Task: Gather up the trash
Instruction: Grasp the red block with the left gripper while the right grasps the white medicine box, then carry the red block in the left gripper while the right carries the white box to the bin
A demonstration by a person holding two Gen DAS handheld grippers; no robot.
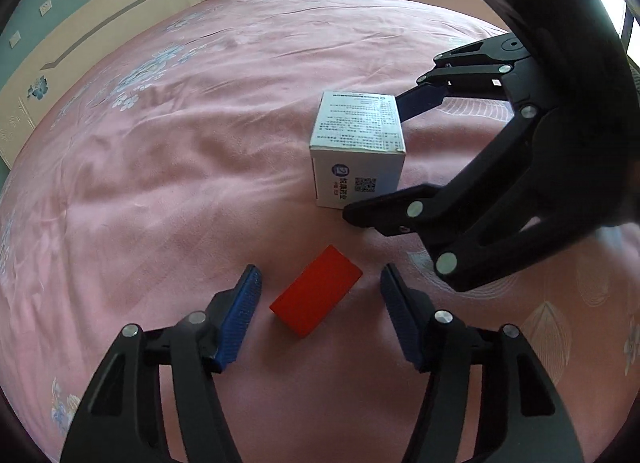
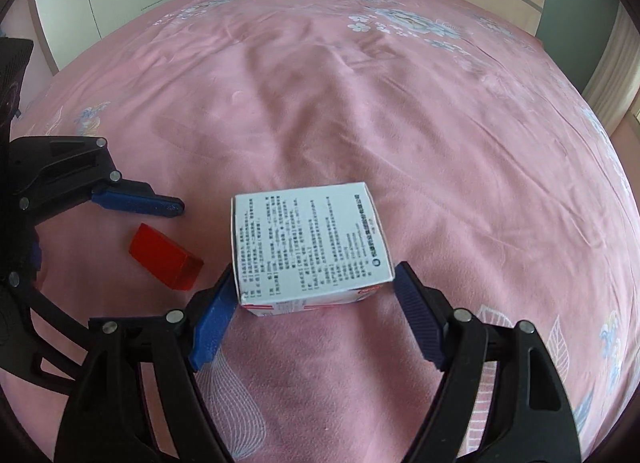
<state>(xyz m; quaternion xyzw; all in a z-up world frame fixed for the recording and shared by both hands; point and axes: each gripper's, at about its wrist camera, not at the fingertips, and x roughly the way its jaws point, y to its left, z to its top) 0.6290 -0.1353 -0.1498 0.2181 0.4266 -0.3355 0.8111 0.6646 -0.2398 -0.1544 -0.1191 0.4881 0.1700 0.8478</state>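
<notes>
Left wrist view: the left gripper [image 1: 320,287] has its jaws parted, astride the red block [image 1: 316,296] without touching. The right gripper [image 2: 316,303] straddles the white box [image 2: 308,239], jaws wide. Squeeze both on centre, against the soft bed [image 1: 160,183].

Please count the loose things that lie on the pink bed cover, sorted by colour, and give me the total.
White: 1, the printed carton
Red: 1, the small block
Total: 2, both on the bed cover
</notes>
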